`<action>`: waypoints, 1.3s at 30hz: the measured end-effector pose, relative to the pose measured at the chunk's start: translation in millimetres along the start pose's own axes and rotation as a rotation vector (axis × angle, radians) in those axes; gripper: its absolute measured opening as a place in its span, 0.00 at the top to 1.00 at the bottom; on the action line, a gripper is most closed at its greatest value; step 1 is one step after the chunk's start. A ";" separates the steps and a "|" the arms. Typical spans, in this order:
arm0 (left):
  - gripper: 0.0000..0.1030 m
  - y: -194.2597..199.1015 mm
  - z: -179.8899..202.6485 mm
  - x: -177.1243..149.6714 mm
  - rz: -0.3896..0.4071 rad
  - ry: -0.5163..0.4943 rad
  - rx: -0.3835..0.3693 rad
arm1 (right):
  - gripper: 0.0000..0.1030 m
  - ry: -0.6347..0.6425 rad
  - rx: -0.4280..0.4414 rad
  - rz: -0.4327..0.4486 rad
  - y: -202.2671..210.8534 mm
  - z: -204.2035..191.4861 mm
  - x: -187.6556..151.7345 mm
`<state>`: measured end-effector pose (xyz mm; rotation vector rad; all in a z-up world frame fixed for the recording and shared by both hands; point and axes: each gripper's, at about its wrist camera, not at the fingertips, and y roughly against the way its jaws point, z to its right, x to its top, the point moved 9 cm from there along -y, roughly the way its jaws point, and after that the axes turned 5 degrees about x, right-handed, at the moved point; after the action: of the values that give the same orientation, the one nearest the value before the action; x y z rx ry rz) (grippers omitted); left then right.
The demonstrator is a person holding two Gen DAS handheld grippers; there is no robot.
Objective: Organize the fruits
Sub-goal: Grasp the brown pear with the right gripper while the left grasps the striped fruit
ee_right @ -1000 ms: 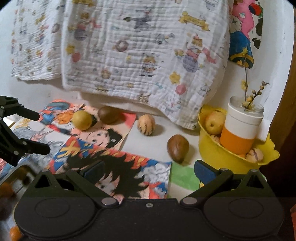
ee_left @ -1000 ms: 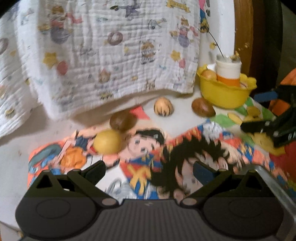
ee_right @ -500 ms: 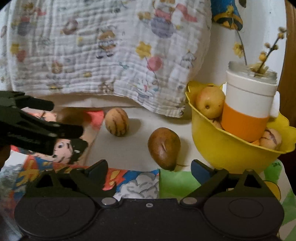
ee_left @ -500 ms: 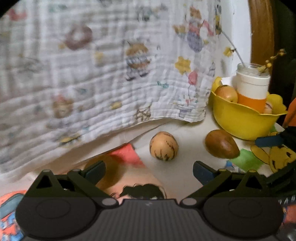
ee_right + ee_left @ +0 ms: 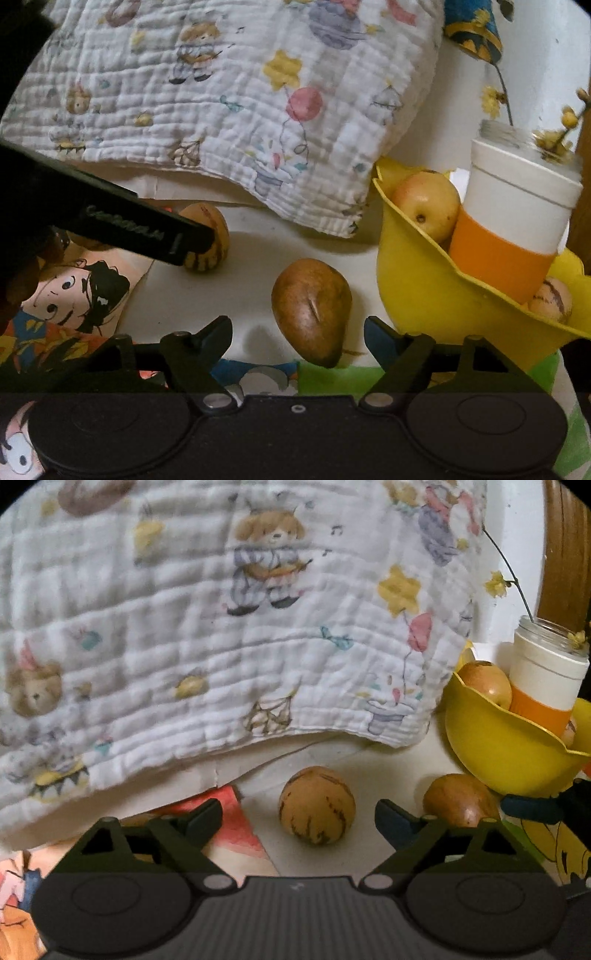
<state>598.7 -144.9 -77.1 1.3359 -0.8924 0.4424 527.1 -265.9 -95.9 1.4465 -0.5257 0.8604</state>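
A round tan fruit with dark stripes (image 5: 317,805) lies on the white surface between the fingers of my left gripper (image 5: 297,816). Those jaws are closing, and the pads stand clear of it. A brown pear (image 5: 312,310) lies between the fingers of my right gripper (image 5: 297,328), whose jaws are closing too, with gaps on both sides. In the right wrist view a left gripper finger (image 5: 147,229) crosses in front of the striped fruit (image 5: 207,236). The yellow bowl (image 5: 424,295) holds an apple (image 5: 426,208), another striped fruit (image 5: 550,301) and a white and orange jar (image 5: 517,221).
A white quilted blanket (image 5: 221,627) with cartoon prints hangs just behind the fruits. Cartoon-printed mats (image 5: 74,295) cover the near surface. The pear (image 5: 460,799) lies close to the bowl (image 5: 498,746). Thin twigs with yellow buds (image 5: 554,136) rise from the jar.
Both grippers have come forward and down toward the fruits, and both jaws have narrowed. The yellow fruit and most of the mats have slid out of the left wrist view.
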 end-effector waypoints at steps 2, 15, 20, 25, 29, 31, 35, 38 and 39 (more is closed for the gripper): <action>0.13 -7.1 -0.4 -1.9 -0.006 0.009 -0.006 | 0.25 0.013 -0.009 0.000 -3.4 0.4 1.8; 0.33 -46.5 -6.8 -8.8 -0.066 0.083 -0.064 | 0.36 0.043 -0.067 -0.012 -26.4 4.0 9.2; 0.40 -56.2 -9.5 -12.9 -0.076 0.098 -0.081 | 0.40 0.036 -0.082 -0.015 -34.4 3.6 9.6; 0.44 -53.3 -7.1 -12.0 -0.070 0.085 -0.079 | 0.45 0.027 -0.091 -0.012 -34.5 5.7 9.5; 0.45 -50.7 -1.3 -8.9 -0.073 0.092 -0.080 | 0.44 0.027 -0.081 -0.012 -36.4 8.0 9.2; 0.45 -47.3 -1.3 -9.2 -0.080 0.105 -0.082 | 0.44 0.030 -0.085 -0.009 -37.9 8.6 9.7; 0.45 -42.4 -4.2 -11.2 -0.097 0.122 -0.080 | 0.46 0.019 -0.090 -0.001 -39.6 8.7 10.5; 0.45 -36.9 -6.4 -14.0 -0.107 0.152 -0.094 | 0.46 0.002 -0.084 0.010 -34.4 6.9 10.6; 0.45 -33.2 -8.0 -15.3 -0.106 0.154 -0.097 | 0.46 -0.006 -0.081 0.016 -32.0 7.5 11.0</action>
<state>616.2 -141.4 -110.0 1.2367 -0.7031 0.4086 559.9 -268.4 -106.9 1.3731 -0.5714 0.8389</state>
